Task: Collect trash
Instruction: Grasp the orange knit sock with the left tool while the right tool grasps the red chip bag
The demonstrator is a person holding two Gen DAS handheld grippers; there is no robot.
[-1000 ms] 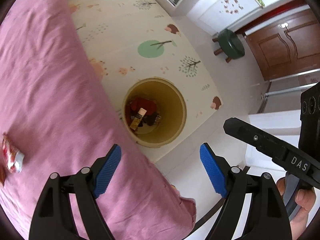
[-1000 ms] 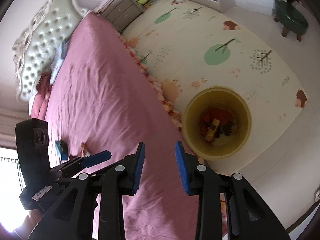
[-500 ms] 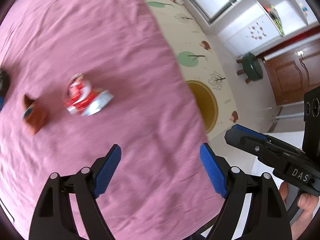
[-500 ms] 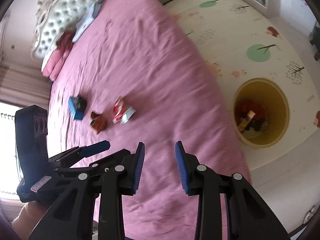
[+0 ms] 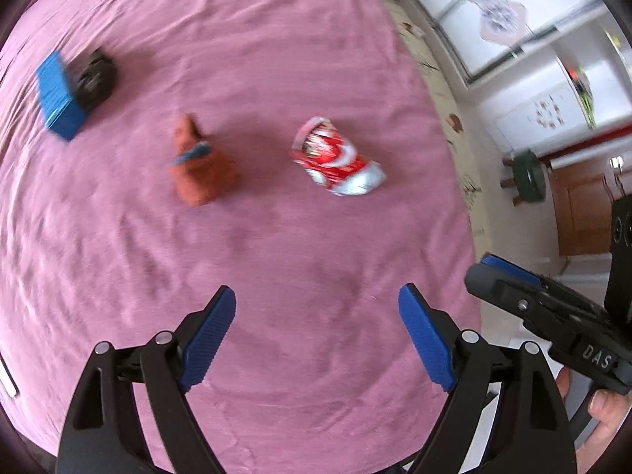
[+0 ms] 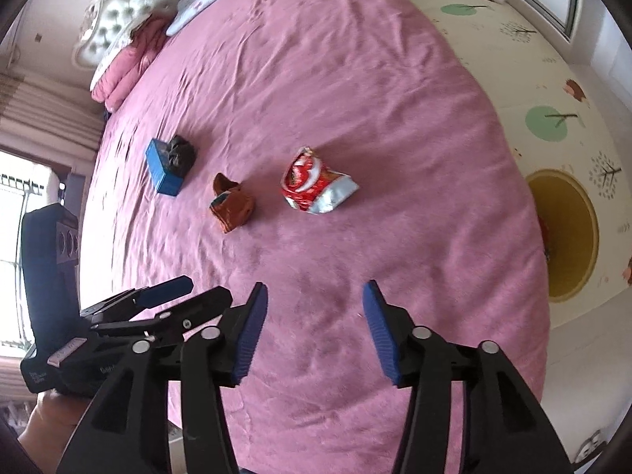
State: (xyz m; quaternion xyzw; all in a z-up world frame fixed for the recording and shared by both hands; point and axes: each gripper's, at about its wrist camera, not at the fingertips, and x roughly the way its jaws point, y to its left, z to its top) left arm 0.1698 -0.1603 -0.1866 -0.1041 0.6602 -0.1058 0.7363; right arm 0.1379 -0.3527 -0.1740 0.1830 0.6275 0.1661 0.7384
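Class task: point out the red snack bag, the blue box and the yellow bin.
red snack bag (image 6: 312, 181), right wrist view, printed front.
blue box (image 6: 162, 166), right wrist view, top face.
yellow bin (image 6: 568, 237), right wrist view, inner wall.

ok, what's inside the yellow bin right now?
From the right wrist view, the yellow bin stands on the floor mat beside the bed. Only a sliver of something red shows at its near edge; the bed's edge covers the rest of the contents.

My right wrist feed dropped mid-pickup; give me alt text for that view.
Four pieces of trash lie on a pink bedspread: a crumpled red and silver snack bag, a brown wrapper, a blue box and a black crumpled bag. The right gripper hovers open and empty; a yellow bin stands on the floor.
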